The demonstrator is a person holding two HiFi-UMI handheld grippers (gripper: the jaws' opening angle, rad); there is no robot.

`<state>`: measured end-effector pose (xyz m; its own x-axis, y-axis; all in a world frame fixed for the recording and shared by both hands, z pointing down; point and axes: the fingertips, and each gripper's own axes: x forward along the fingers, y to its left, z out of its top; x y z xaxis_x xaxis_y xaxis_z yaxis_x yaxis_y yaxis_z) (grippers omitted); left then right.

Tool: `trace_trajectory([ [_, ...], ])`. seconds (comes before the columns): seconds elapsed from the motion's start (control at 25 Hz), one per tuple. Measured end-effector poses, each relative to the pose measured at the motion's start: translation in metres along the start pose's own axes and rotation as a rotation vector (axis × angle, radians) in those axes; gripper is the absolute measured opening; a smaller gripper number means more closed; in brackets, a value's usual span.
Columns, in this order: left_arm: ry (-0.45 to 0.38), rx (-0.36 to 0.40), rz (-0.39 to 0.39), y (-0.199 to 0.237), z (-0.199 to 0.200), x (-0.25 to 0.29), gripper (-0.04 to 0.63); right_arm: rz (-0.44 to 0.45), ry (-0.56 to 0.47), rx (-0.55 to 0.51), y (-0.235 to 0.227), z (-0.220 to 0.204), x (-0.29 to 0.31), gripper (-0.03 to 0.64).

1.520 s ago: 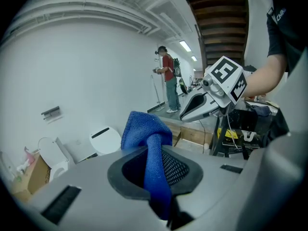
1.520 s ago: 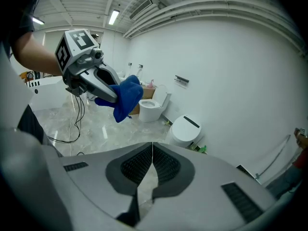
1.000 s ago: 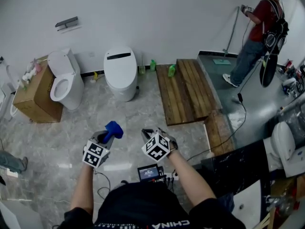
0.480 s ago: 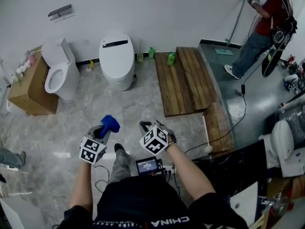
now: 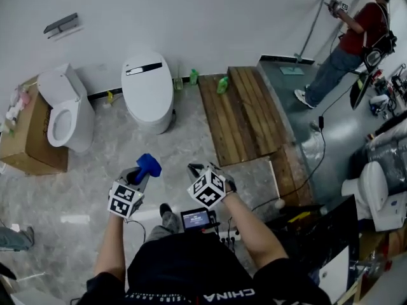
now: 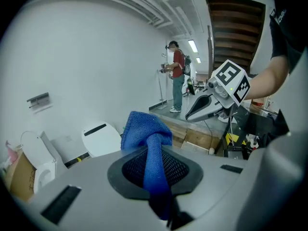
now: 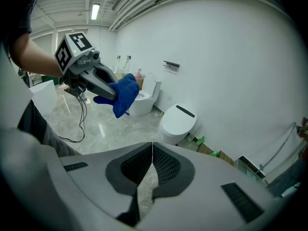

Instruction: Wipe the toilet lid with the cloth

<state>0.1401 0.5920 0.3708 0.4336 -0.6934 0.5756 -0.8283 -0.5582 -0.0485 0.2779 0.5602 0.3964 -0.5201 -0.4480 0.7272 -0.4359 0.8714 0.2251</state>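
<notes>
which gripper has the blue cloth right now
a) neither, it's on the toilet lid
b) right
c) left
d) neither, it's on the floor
C: the cloth is pinched between the jaws of the left gripper, while the right gripper is shut on nothing.
</notes>
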Motion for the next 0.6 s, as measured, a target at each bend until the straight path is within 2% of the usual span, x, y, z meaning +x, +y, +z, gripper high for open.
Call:
trace_trajectory([
  [0.2, -0.031, -0.004, -0.026, 0.076, 0.020, 0.015, 0.055, -0.022, 0.017, 0.044, -0.026, 0.049, 0.049, 0.017],
  [0.4, -0.036, -0.005, -0.049, 0.131, 0.022, 0.025, 0.055, -0.022, 0.014, 0.051, -0.037, 0.095, 0.093, 0.017],
  [0.6, -0.029, -0.027, -0.060, 0.173, 0.015, 0.037, 0.055, -0.010, 0.036, 0.033, -0.050, 0.120, 0.127, 0.017],
])
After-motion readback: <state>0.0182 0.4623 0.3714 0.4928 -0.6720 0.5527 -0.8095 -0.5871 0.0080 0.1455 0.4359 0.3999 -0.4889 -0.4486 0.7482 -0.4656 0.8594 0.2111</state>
